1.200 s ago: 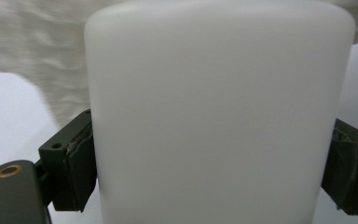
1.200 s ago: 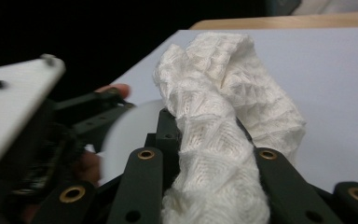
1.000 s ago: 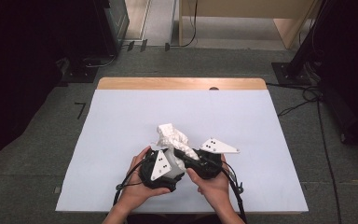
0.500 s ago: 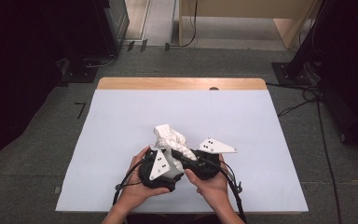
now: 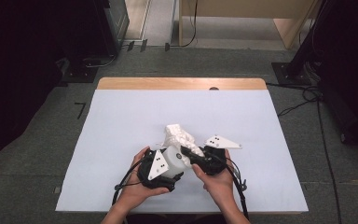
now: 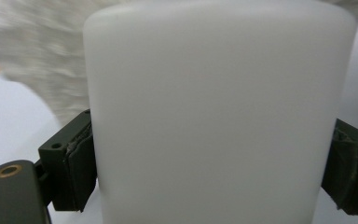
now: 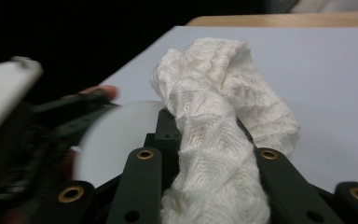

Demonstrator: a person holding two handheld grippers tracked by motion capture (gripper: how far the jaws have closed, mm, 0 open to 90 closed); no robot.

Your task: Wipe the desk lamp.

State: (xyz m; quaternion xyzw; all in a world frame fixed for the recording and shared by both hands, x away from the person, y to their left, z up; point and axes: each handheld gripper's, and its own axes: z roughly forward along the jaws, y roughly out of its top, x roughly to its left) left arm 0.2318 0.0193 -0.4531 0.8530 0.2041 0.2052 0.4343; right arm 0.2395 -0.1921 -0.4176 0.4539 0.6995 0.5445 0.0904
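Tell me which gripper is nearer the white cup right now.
Left. The left gripper is clamped on the white cup; the right gripper sits beside it, shut on the white cloth.

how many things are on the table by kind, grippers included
cups: 1, white cup, clamped by the left gripper
cloths: 1, white cloth, pinched by the right gripper
grippers: 2
total: 4

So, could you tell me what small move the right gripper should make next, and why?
Probably press the cloth held in the right gripper against the white cup and wipe. The left gripper clamps the cup, and the cloth sits right beside it.
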